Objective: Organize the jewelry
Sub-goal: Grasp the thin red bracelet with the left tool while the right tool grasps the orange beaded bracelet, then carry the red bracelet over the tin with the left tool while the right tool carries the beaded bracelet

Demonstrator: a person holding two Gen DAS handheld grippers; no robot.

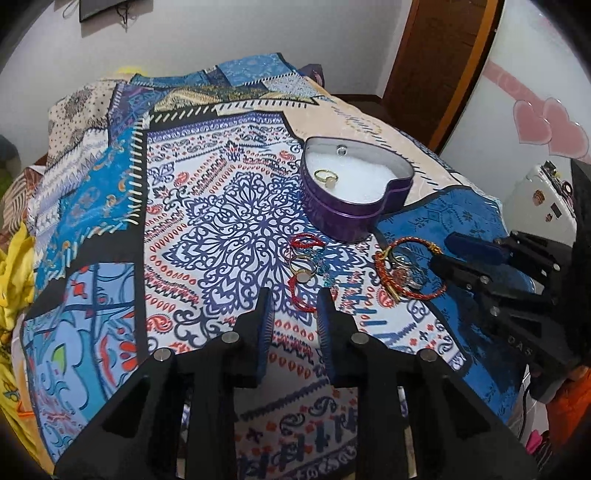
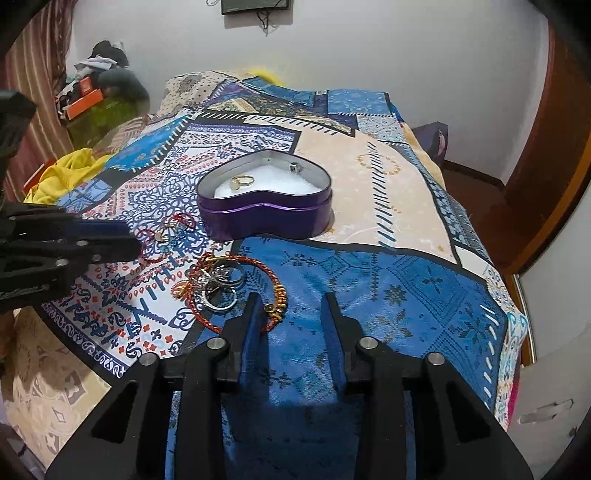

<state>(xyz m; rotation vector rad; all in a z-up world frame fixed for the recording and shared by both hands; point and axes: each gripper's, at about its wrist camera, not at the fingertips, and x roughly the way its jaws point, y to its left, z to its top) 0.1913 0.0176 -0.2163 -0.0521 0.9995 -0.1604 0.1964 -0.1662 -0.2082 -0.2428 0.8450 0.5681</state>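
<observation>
Both tools agape — jewelry loose

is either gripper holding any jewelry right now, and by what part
Nothing is held. The left gripper and right gripper are both open and empty, above the cloth near the loose bracelets.

I am facing a bed spread with a patchwork-print cover (image 2: pixel 388 258) in blue, white, cream and orange. Behind it rises a plain white wall (image 2: pixel 369 55), with a dark rectangular frame (image 2: pixel 255 6) and a dangling cord at its top edge. To my right stands a brown wooden door frame (image 1: pixel 436 66), and beside it a pale panel with pink heart stickers (image 1: pixel 546 125). To my left hangs a striped brownish curtain (image 2: pixel 40 74); near it clutter and an orange box (image 2: pixel 83 98) pile up. A crumpled yellow cloth (image 2: pixel 70 166) lies by the bed edge.
</observation>
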